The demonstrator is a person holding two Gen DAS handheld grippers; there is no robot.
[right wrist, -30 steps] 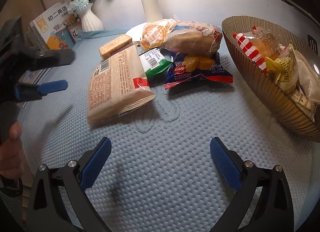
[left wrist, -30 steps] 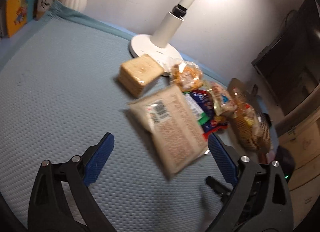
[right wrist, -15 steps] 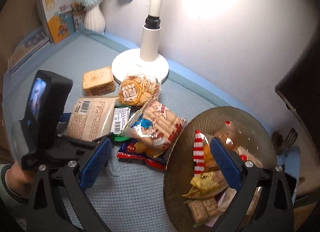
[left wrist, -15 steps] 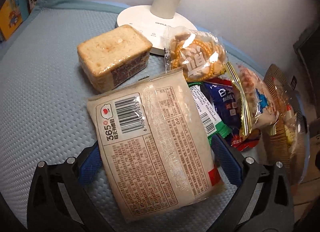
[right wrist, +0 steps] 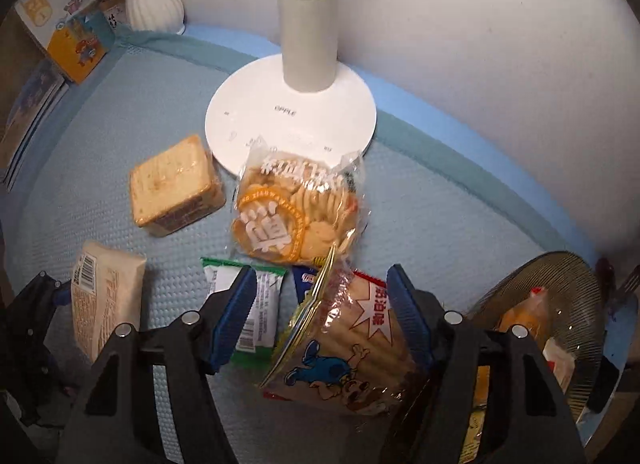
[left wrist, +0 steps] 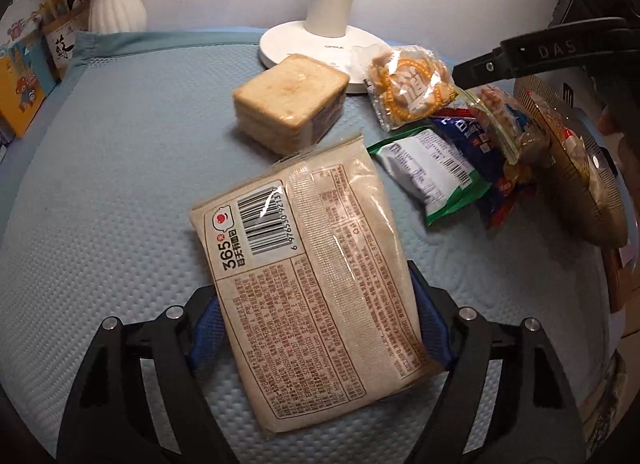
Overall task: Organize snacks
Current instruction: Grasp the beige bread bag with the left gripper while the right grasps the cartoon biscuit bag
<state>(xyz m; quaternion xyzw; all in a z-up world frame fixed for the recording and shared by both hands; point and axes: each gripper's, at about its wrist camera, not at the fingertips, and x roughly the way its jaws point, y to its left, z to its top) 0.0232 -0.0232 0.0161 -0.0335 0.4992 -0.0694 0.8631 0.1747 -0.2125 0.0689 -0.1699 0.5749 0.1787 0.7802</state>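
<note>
Now our left gripper [left wrist: 316,324] clamps the flat beige bread packet [left wrist: 308,280] crosswise, long axis pointing ahead; our right gripper [right wrist: 322,316] straddles, unclosed, the clear striped-biscuit bag [right wrist: 344,348].

Beige bread packet [left wrist: 312,288]; dimpled pale-blue mat [left wrist: 104,168].
</note>
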